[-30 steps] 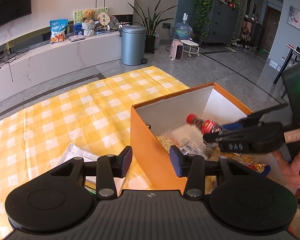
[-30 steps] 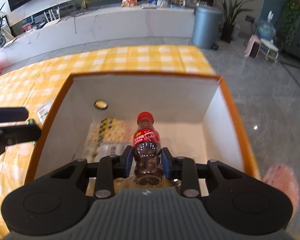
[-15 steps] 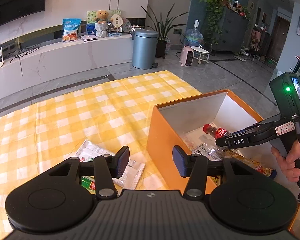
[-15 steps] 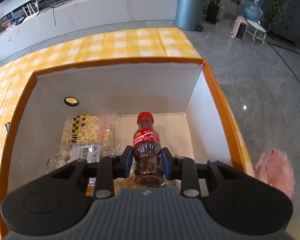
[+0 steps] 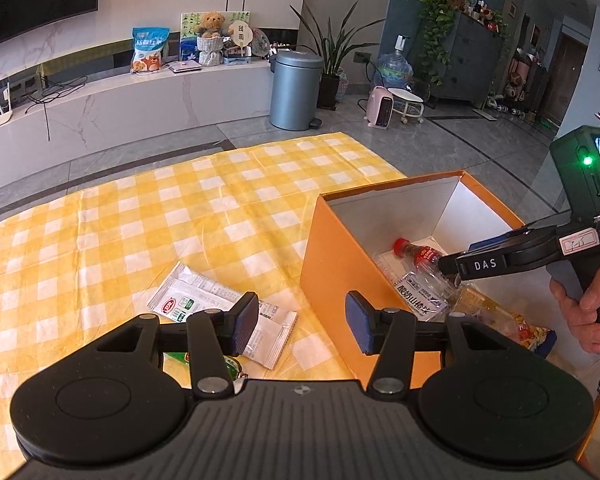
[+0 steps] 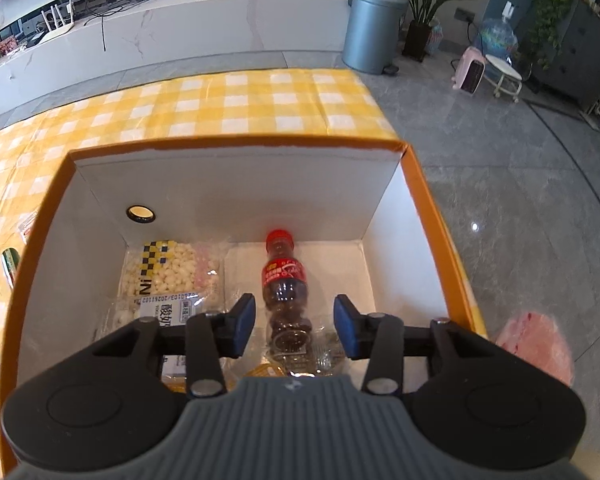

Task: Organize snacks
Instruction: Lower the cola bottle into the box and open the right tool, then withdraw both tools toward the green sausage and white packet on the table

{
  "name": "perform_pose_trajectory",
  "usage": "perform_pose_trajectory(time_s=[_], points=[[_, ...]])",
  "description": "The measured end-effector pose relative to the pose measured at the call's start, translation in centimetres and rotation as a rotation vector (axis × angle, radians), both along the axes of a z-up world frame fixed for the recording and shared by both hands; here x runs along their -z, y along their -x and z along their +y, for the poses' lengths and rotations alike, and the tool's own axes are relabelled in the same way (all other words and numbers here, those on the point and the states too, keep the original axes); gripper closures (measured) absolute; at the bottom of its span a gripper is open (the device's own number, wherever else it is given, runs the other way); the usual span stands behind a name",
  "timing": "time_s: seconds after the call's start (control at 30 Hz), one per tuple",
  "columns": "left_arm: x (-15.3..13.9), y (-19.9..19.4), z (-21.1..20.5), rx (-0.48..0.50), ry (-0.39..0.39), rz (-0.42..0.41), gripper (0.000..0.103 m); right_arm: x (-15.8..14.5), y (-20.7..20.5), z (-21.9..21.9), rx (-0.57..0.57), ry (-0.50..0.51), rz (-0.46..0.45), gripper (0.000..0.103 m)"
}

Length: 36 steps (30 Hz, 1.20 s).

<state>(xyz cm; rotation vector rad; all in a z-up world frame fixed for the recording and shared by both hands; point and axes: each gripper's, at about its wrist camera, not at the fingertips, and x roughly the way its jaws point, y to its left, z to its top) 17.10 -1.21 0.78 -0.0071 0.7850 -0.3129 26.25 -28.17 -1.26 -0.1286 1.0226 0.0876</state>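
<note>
An orange box (image 6: 436,216) with white inside walls stands on the yellow checked cloth (image 5: 180,216). In it lies a small cola bottle (image 6: 285,280) with a red cap, among several snack packets (image 6: 162,276). My right gripper (image 6: 294,328) hangs over the box with its jaws opening; the bottle lies between the pads, which stand clear of it. The left wrist view shows the same bottle (image 5: 420,254) under the right gripper. My left gripper (image 5: 302,326) is open and empty, hovering by the box's near corner above a white sachet (image 5: 204,304) and a green packet (image 5: 180,358) on the cloth.
The box (image 5: 332,264) sits at the cloth's right end, beside bare grey floor. A person's hand (image 5: 580,308) holds the right gripper's handle. A pink bag (image 6: 536,344) lies on the floor right of the box. A grey bin (image 5: 296,90) stands far behind.
The right gripper's jaws have parted and let go of the cola bottle, which now lies in the box. The left gripper drew back to the left, bringing the white sachet into fuller view.
</note>
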Motion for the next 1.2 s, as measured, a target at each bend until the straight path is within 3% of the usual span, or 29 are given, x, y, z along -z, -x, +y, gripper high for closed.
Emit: perform_pose_trajectory(time_s=[0.17,0.37,0.57,0.83,1.07,1.2], points=[[-0.1,0.7,0.1,-0.008,0.008,-0.001,0.043,-1.7,1.5,0.3,-0.013,-0.013,-0.059,0.053],[-0.5,2.5,0.6,-0.020,0.036,-0.036,0.040,-4.6,5.2,1.5,-0.052,-0.041,-0.211,0.046],[-1.1,4.8,1.7,-0.061,0.050,-0.084,0.040,-6.0,9.4,2.9,-0.022,-0.067,-0.333,0.044],[-1.3,7.9,2.7,-0.117,0.011,-0.171,0.040,-6.1,14.8,5.4,-0.013,-0.089,-0.447,0.039],[-0.5,9.5,4.5,-0.177,0.011,-0.158,0.040,-5.6,18.3,8.5,-0.068,-0.123,-0.506,0.034],[0.5,10.1,6.0,-0.211,0.011,-0.137,0.040,-4.5,19.4,10.3,-0.115,-0.145,-0.485,0.032]])
